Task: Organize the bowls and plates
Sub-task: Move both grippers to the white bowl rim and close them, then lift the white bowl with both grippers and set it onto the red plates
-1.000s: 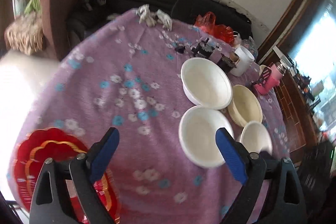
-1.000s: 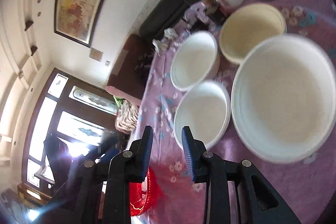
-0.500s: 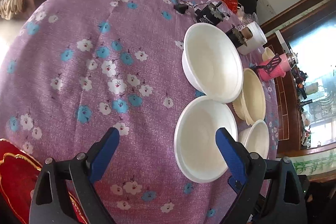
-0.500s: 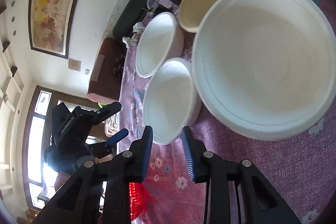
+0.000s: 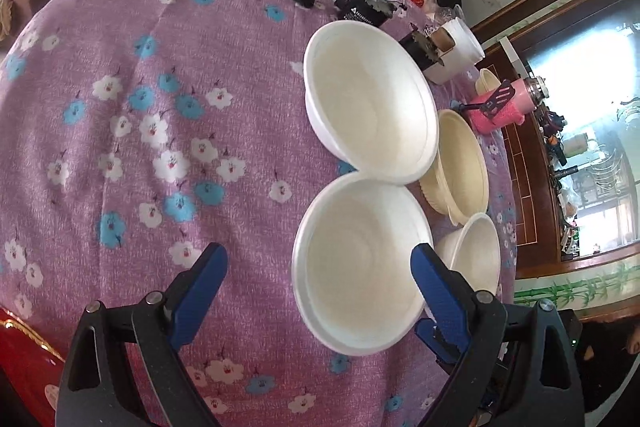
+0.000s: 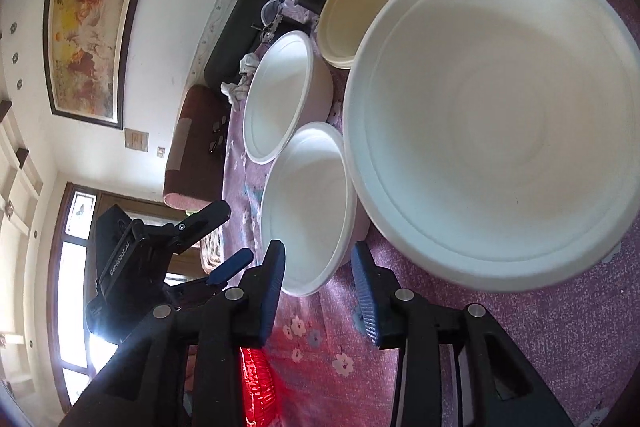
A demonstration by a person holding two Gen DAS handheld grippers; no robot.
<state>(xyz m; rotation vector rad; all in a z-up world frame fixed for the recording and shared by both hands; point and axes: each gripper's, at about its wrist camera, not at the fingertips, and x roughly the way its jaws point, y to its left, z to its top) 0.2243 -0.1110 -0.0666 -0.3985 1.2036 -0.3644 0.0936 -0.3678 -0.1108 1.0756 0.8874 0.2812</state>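
The left tongs (image 5: pixel 318 267) stand wide open above the counter (image 5: pixel 160 107), nothing gripped. The near white bowl (image 5: pixel 360 267) lies partly between the blue fingers (image 5: pixel 434 279). Behind it: a second white bowl (image 5: pixel 370 107), touching its rim; rightward, a cream bowl (image 5: pixel 464 167) and a small white bowl (image 5: pixel 478 255).

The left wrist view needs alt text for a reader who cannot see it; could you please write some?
The open left gripper hovers over a white bowl on a purple floral tablecloth. Three more bowls sit beyond and beside it.
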